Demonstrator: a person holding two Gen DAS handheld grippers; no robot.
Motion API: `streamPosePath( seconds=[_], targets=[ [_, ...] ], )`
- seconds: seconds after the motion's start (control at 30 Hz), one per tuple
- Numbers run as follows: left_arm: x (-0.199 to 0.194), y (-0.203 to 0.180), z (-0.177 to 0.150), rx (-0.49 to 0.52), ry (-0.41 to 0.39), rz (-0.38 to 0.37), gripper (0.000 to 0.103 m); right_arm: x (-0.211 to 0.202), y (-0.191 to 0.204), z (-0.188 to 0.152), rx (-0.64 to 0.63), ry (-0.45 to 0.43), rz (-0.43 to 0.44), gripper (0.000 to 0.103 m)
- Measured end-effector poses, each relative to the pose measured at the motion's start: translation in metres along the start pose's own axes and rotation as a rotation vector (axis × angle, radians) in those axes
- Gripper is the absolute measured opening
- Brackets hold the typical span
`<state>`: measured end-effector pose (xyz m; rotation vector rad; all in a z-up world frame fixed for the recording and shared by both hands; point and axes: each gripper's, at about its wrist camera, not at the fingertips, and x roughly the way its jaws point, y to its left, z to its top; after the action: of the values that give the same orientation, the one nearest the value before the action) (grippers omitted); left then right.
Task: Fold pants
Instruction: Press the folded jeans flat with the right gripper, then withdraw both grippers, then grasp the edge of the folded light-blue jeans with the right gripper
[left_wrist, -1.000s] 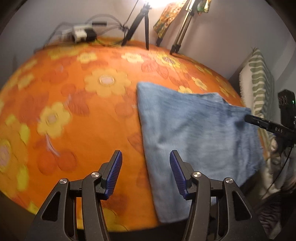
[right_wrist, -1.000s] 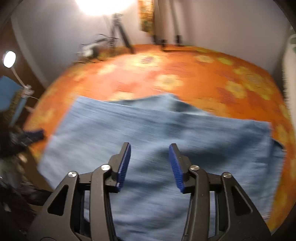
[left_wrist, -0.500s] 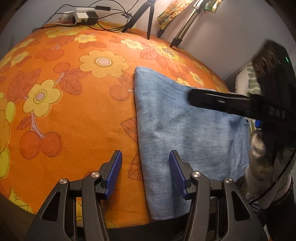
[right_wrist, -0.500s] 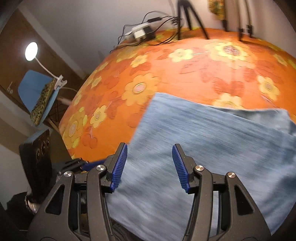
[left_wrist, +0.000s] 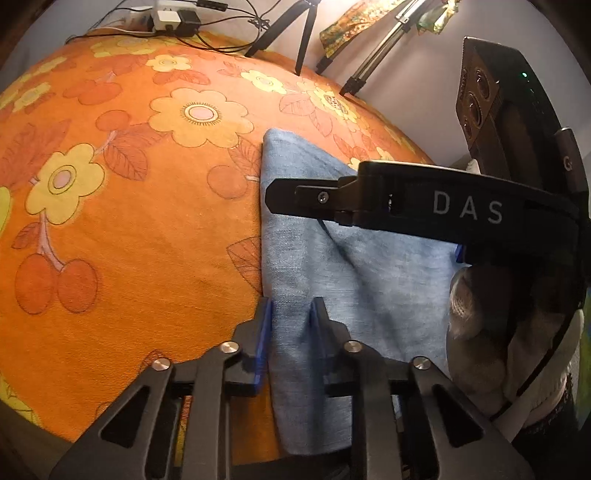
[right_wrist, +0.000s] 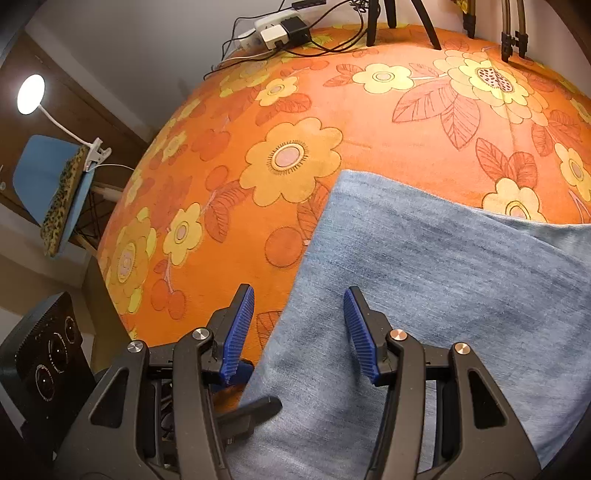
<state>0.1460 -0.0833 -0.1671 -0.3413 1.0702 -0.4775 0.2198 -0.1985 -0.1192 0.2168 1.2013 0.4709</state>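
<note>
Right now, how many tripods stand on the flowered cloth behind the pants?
2, maybe more out of frame. A black tripod stands at the far middle, and a silver tripod just right of it. Only their legs show.

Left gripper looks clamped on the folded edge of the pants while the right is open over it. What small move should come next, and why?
Probably lower the right gripper and close it on the pants. The left gripper already pinches that edge; the right's jaws are open and straddle the same edge farther along, holding nothing. Both grips seem needed before lifting.
</note>
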Motion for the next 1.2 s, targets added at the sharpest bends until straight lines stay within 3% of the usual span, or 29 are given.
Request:
streamPosePath(
  seconds=[0.13, 0.6, 0.63, 0.67, 0.77, 0.83, 0.9, 0.97, 1.0, 1.03, 1.07, 1.1, 1.2],
  targets=[
    [-0.008, -0.011, -0.002, 0.052, -0.036, 0.001, 0.011, -0.001, -0.003, -0.001, -0.003, 0.001, -0.02, 0.053],
    [-0.012, -0.045, -0.008, 0.179, -0.088, 0.023, 0.011, 0.008, 0.004, -0.009, -0.055, 0.041, -0.05, 0.056],
    [-0.011, -0.045, -0.007, 0.178, -0.087, 0.026, 0.011, 0.008, 0.002, -0.01, -0.044, 0.037, -0.048, 0.052],
    [-0.012, -0.044, -0.009, 0.176, -0.084, 0.026, 0.011, 0.008, 0.0, -0.01, -0.038, 0.03, -0.053, 0.039],
    [-0.015, -0.042, -0.012, 0.182, -0.084, 0.063, 0.021, 0.005, -0.011, -0.009, 0.002, 0.027, -0.044, 0.023],
    [-0.016, -0.042, -0.014, 0.193, -0.085, 0.099, 0.047, 0.004, -0.017, -0.009, 0.031, 0.024, -0.021, 0.018],
    [-0.014, -0.04, -0.017, 0.186, -0.081, 0.121, 0.052, 0.003, -0.019, -0.011, 0.037, 0.017, -0.017, 0.014],
    [-0.009, -0.038, -0.018, 0.174, -0.051, 0.087, 0.052, 0.0, -0.019, -0.012, 0.043, 0.005, -0.015, 0.012],
    [-0.006, -0.038, -0.019, 0.17, -0.038, 0.076, 0.051, -0.001, -0.019, -0.012, 0.048, 0.0, -0.013, 0.012],
    [-0.006, -0.038, -0.021, 0.17, -0.038, 0.071, 0.044, -0.003, -0.018, -0.013, 0.053, -0.009, -0.011, 0.011],
    [-0.007, -0.04, -0.023, 0.177, -0.046, 0.061, 0.035, -0.004, -0.018, -0.013, 0.057, -0.016, -0.007, 0.01],
    [-0.008, -0.045, -0.024, 0.196, -0.05, 0.053, 0.019, -0.006, -0.019, -0.013, 0.063, -0.023, -0.002, 0.01],
    [-0.019, -0.062, -0.027, 0.254, -0.094, 0.039, 0.013, -0.016, -0.021, -0.013, 0.082, -0.048, 0.023, 0.009]
  ],
)
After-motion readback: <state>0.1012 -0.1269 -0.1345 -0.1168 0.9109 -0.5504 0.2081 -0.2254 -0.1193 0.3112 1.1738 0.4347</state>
